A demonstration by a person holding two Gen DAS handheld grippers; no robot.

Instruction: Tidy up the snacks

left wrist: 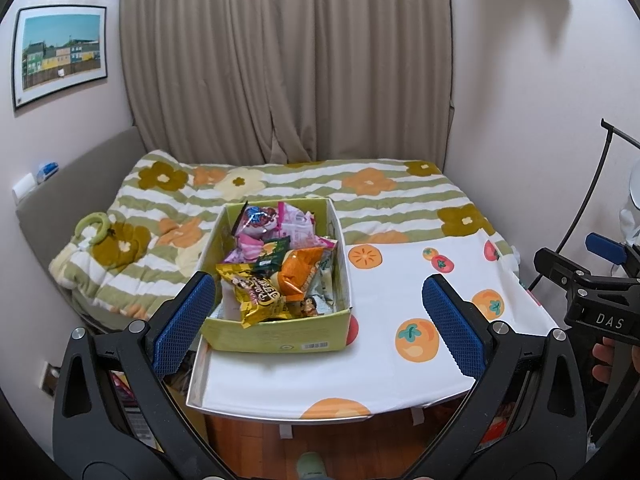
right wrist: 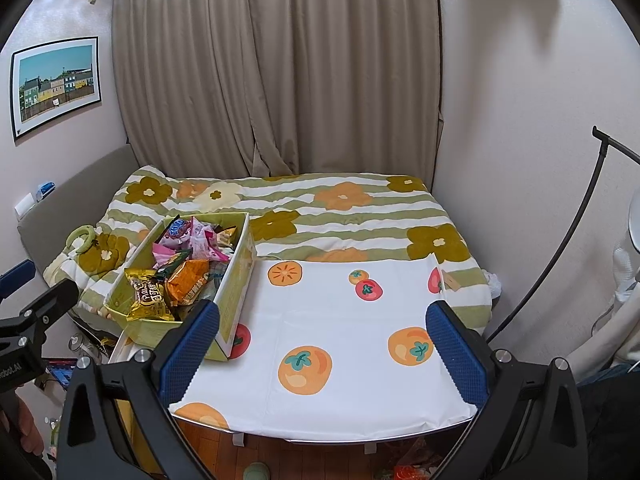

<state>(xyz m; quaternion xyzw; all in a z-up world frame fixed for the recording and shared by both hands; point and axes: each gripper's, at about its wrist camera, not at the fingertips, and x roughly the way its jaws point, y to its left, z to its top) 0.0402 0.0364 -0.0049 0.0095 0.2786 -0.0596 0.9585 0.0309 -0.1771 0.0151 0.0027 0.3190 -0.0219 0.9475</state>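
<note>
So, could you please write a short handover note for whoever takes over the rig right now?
Left gripper: open, empty, hovering before the box.
Right gripper: open, empty, over the tablecloth.
The green snack box sits at the table's left end, heaped with mixed packets: a yellow packet and an orange packet in front, pink packets behind.
Done: no snacks lie out on the table.
Left: take the packets out and sort them.

Beige pleated curtain (right wrist: 276, 68) covering the far wall, pale pink walls (right wrist: 520, 80), framed picture of colourful houses (right wrist: 56, 84) at left, bed with green-striped floral blanket (right wrist: 352, 208), wooden floor (left wrist: 352, 444) below
</note>
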